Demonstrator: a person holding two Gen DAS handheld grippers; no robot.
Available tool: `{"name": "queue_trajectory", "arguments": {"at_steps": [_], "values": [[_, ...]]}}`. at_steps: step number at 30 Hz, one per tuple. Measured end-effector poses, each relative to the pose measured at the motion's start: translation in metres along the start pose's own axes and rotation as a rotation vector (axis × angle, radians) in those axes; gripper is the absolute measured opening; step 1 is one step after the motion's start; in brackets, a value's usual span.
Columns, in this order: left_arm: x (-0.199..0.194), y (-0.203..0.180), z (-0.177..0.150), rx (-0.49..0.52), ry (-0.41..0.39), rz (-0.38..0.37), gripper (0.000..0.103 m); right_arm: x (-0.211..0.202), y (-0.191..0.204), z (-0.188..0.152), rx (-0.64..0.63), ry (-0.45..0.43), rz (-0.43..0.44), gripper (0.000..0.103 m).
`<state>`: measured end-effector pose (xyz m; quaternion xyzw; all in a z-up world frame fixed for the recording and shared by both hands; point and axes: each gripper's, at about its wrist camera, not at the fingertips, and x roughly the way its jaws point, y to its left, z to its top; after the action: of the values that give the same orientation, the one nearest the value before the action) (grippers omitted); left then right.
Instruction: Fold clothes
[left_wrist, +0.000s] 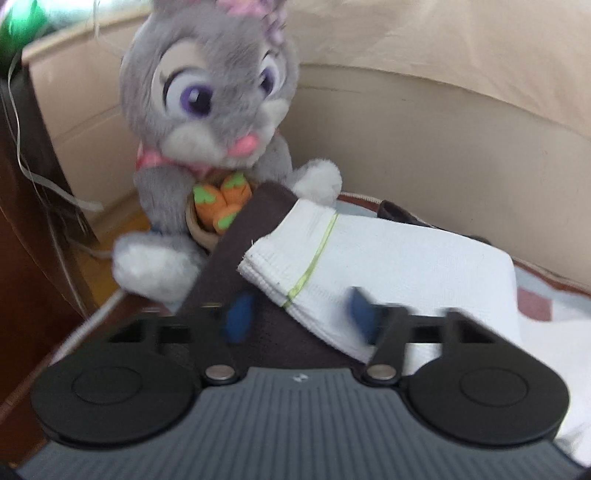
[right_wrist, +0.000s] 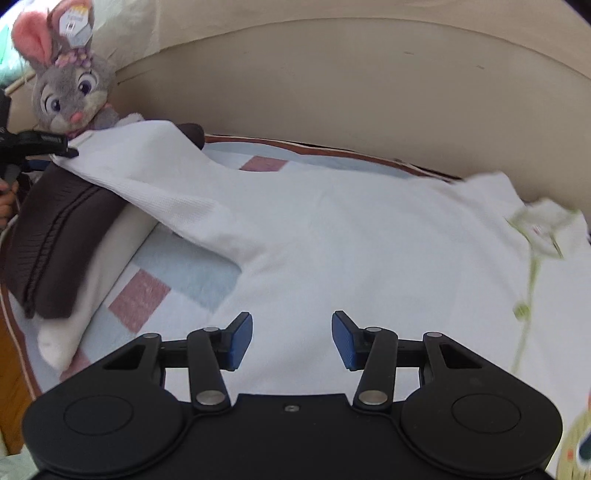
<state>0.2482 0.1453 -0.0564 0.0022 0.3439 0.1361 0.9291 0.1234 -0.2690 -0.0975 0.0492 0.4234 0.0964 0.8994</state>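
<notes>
**A:** Sleeve is my worry. The white knit long-sleeved top with the thin green cuff stripe (right_wrist: 332, 229) lies spread on the pale blue and pink checked blanket (right_wrist: 162, 280), body flat, and one sleeve is stretched out toward the grey plush rabbit with purple eyes (left_wrist: 210, 110). That cuff (left_wrist: 295, 254) rests on a dark brown knitted garment (right_wrist: 55, 236) right in front of the rabbit.

**B:** Is the left gripper (left_wrist: 299, 314) actually holding it? In its own view the blue pads look apart, one either side of the cuff edge, but it's blurry. From the right wrist view its tips sit right at the cuff end. I can't tell if they're clamped.

**A:** Same, can't call it. If it bites deep, it could pinch the brown knit underneath and drag both. And the rabbit's paw is just behind the cuff, so a sloppy swing might knock it over.

**B:** The right gripper (right_wrist: 291, 341) hangs above the top's body, on the side away from the rabbit, fingers wide apart and holding nothing. With nothing pinning the body, I'd guess a sleeve pull could slide or wrinkle the whole shirt.
</notes>
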Motion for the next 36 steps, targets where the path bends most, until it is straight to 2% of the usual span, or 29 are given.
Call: {"name": "queue_trajectory", "arguments": {"at_steps": [1,2,5,7,10,11,16,18,21,23,24,25,28,32,35,36], "values": [[-0.006,-0.004,0.001,0.016,-0.017,0.008,0.012,-0.007,-0.004,-0.004,0.015,-0.005,0.003,0.053],[-0.013,-0.007,0.002,0.02,-0.031,-0.006,0.004,-0.01,-0.007,-0.006,0.021,-0.011,0.0,0.053],[-0.045,-0.022,0.005,0.011,-0.094,-0.097,0.004,-0.02,-0.012,-0.008,0.027,-0.023,-0.036,0.053],[-0.071,-0.043,0.005,0.061,-0.147,-0.17,0.004,-0.03,-0.019,-0.011,0.061,-0.028,-0.035,0.053],[-0.115,-0.094,-0.001,0.286,-0.221,-0.366,0.004,-0.044,-0.027,-0.018,0.101,-0.017,-0.033,0.053],[-0.13,-0.108,-0.008,0.332,-0.267,-0.407,0.004,-0.047,-0.027,-0.02,0.091,0.001,-0.04,0.053],[-0.179,-0.18,-0.038,0.386,-0.225,-0.807,0.004,-0.076,-0.039,-0.027,0.105,-0.001,-0.062,0.053],[-0.188,-0.211,-0.051,0.389,-0.195,-0.925,0.004,-0.086,-0.045,-0.032,0.113,-0.016,-0.08,0.053],[-0.184,-0.264,-0.076,0.326,-0.033,-1.047,0.008,-0.087,-0.054,-0.044,0.134,-0.013,-0.097,0.053],[-0.169,-0.295,-0.103,0.341,0.109,-1.04,0.044,-0.079,-0.065,-0.06,0.166,0.009,-0.065,0.048],[-0.16,-0.308,-0.117,0.364,0.174,-1.038,0.047,-0.074,-0.073,-0.069,0.213,0.025,-0.062,0.047],[-0.149,-0.312,-0.129,0.375,0.223,-1.008,0.047,-0.071,-0.08,-0.075,0.26,0.037,-0.055,0.047],[-0.123,-0.288,-0.148,0.393,0.263,-0.955,0.047,-0.067,-0.094,-0.087,0.357,0.029,-0.028,0.047],[-0.102,-0.245,-0.136,0.411,0.18,-0.855,0.048,-0.057,-0.101,-0.078,0.388,-0.036,-0.01,0.048],[-0.084,-0.226,-0.125,0.442,0.146,-0.755,0.048,-0.036,-0.11,-0.065,0.389,-0.029,-0.053,0.048],[-0.078,-0.22,-0.124,0.451,0.133,-0.744,0.048,-0.029,-0.113,-0.061,0.39,-0.027,-0.068,0.048]]}}
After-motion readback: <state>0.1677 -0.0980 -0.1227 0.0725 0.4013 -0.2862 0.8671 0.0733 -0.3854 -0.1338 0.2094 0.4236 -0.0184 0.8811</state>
